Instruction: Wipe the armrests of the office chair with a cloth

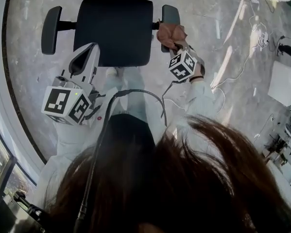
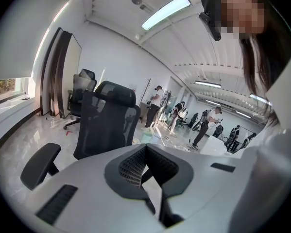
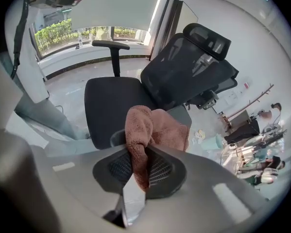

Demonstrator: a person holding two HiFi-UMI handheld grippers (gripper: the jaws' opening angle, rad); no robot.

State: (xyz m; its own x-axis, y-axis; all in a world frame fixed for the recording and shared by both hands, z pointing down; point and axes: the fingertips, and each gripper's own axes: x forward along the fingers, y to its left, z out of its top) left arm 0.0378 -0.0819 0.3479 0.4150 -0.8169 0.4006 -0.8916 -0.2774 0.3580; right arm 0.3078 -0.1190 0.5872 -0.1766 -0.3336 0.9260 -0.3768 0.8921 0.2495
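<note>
The black office chair (image 1: 113, 30) stands in front of me, its left armrest (image 1: 51, 29) bare. My right gripper (image 1: 176, 46) is shut on a brown cloth (image 1: 171, 34), which lies bunched on the middle of the right armrest (image 1: 170, 13). In the right gripper view the cloth (image 3: 155, 127) hangs out of the right gripper (image 3: 138, 152) over the grey armrest pad (image 3: 183, 114), beside the seat (image 3: 111, 106). My left gripper (image 1: 84, 57) hovers at the seat's front left corner, jaws together and holding nothing. The left gripper (image 2: 146, 147) faces the backrest (image 2: 106, 123) and left armrest (image 2: 40, 164).
Cables (image 1: 254, 35) and a white panel (image 1: 286, 84) lie on the glossy floor to the right. A curved window ledge (image 1: 9, 106) runs along the left. A second chair (image 2: 81, 92) and several standing people (image 2: 155, 106) are farther back in the room.
</note>
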